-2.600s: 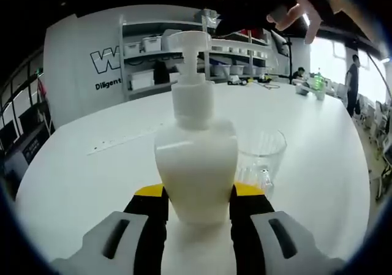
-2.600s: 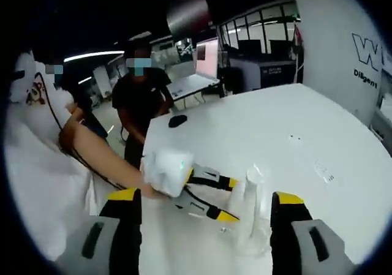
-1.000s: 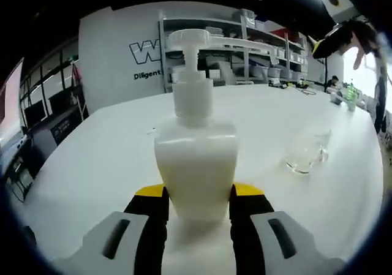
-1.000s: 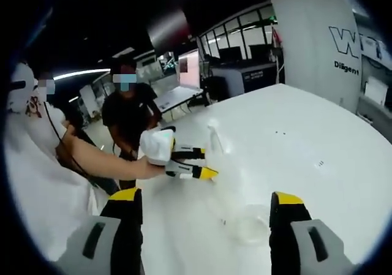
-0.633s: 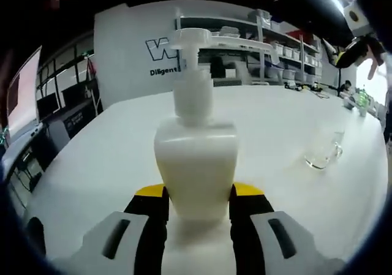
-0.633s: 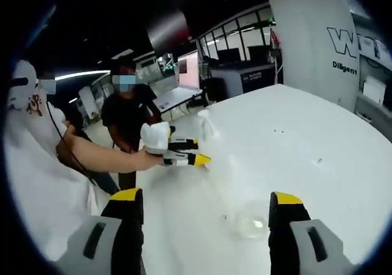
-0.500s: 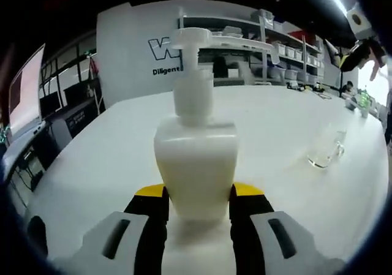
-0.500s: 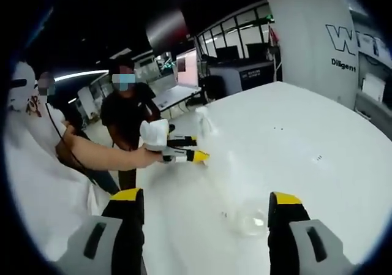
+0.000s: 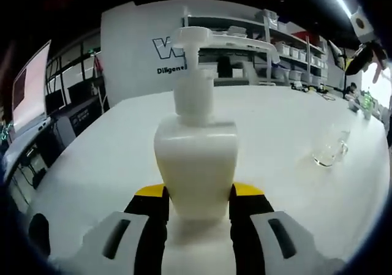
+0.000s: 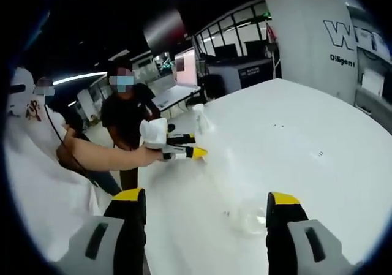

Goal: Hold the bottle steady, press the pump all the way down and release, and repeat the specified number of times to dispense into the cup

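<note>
Now my left tool point(image 9: 197, 204) squeezes the one white bottle point(image 9: 195, 165) low on its fat body, one jaw on each side. It stands on the white worktop point(image 9: 110, 165). Its pump point(image 9: 208, 39) is up, and the spout points toward the cup point(image 9: 329, 151).

I think the bottle is smooth plastic and may slip, so holding it low and tight is best. Its wall may give a bit if I squeeze too hard. The pump top is the place to push.

One clear cup stands well apart from the bottle, not under the spout. It looks thin and light, so it could tip easily.

My right tool point(image 10: 205, 220) is wide and holds nothing, up above the cup point(image 10: 252, 218). Past the cup I see my left tool point(image 10: 177, 150) by the bottle point(image 10: 201, 118).
</note>
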Demonstrator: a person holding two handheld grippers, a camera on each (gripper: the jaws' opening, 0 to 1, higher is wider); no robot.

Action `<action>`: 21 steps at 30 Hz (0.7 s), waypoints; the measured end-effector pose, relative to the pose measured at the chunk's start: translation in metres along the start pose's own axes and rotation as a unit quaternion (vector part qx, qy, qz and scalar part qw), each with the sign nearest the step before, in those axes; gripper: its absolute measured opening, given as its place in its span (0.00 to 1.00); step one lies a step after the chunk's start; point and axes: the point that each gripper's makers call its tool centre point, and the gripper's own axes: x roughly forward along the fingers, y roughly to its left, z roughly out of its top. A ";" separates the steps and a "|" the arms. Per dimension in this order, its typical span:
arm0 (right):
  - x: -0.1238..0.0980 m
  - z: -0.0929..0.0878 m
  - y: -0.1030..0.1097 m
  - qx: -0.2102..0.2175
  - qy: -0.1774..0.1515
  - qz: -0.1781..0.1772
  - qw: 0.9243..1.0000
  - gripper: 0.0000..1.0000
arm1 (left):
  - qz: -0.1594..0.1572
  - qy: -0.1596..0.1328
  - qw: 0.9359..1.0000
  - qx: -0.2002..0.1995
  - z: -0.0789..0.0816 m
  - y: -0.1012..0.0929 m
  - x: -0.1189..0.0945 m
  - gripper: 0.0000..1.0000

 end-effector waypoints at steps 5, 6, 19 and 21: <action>0.001 0.001 0.000 -0.007 0.002 0.001 1.000 0.78 | 0.004 0.002 1.000 -0.003 0.000 0.005 0.000 0.37; 0.002 0.000 0.000 0.000 0.004 0.002 1.000 0.79 | 0.005 0.002 1.000 -0.003 0.001 0.004 -0.002 0.37; 0.005 0.005 0.001 0.000 0.000 0.008 1.000 0.80 | 0.005 0.006 1.000 -0.010 -0.001 0.012 0.001 0.37; 0.005 0.006 -0.002 0.003 -0.001 0.001 1.000 0.83 | 0.004 0.004 1.000 -0.010 -0.001 0.011 0.001 0.37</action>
